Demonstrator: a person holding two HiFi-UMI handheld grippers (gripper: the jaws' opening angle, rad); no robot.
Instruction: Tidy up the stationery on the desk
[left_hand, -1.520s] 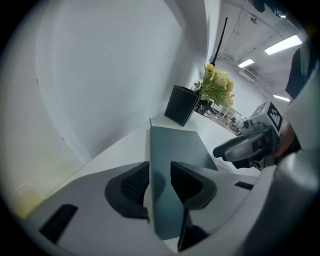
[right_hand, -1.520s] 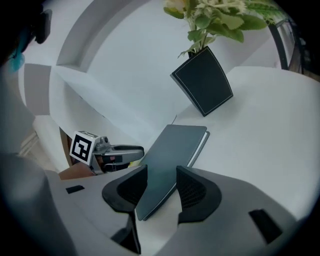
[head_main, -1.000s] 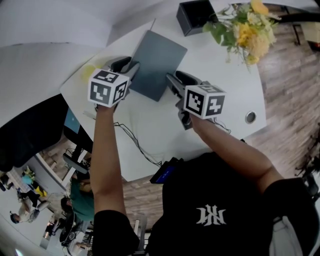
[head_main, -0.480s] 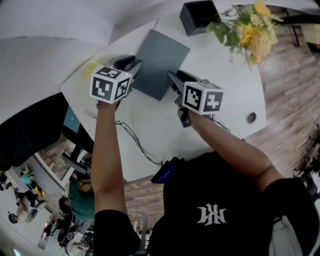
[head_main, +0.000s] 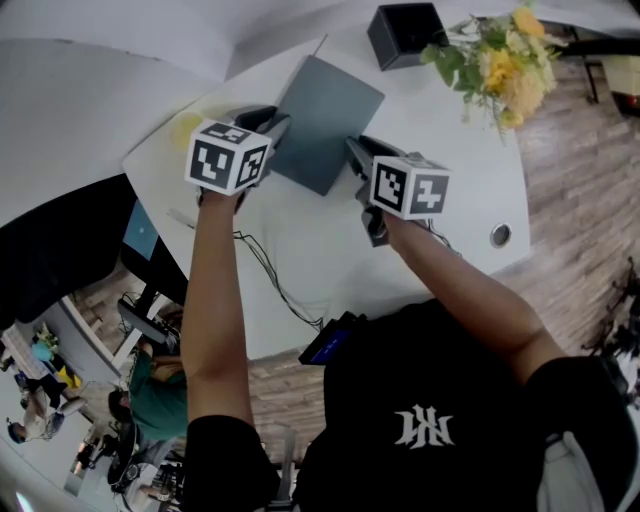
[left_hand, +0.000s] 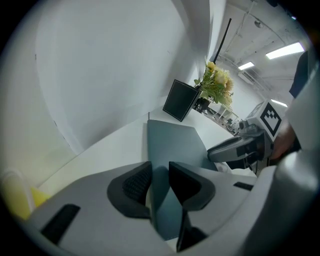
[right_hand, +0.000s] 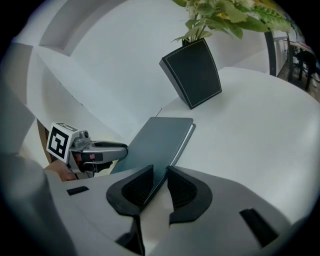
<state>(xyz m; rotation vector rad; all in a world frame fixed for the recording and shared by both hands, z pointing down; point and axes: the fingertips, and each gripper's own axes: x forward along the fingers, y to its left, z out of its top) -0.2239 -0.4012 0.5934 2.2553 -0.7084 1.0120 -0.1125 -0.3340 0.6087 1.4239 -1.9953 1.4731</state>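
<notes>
Both pairs of jaws are drawn narrow on one grey-blue notebook (head_main: 328, 108). The left gripper (left_hand: 159, 182) pinches the notebook's near left edge, the cover running between its ribbed pads (left_hand: 134, 184). The right gripper (right_hand: 159, 182) clamps the near right corner, where the page edges show along the side. From the head view, the left gripper (head_main: 278, 125) and right gripper (head_main: 352, 148) flank the notebook's near end, a marker cube on each and a bare forearm behind. The notebook sits over the far middle of the round white desk (head_main: 440, 230); whether it rests flat or is raised cannot be told. Past its far end stands a black square planter (head_main: 405, 32) with yellow flowers (head_main: 495, 65). A yellow object (head_main: 185, 128) lies near the desk's left rim, and a thin black cable (head_main: 270, 280) trails across the near side.
</notes>
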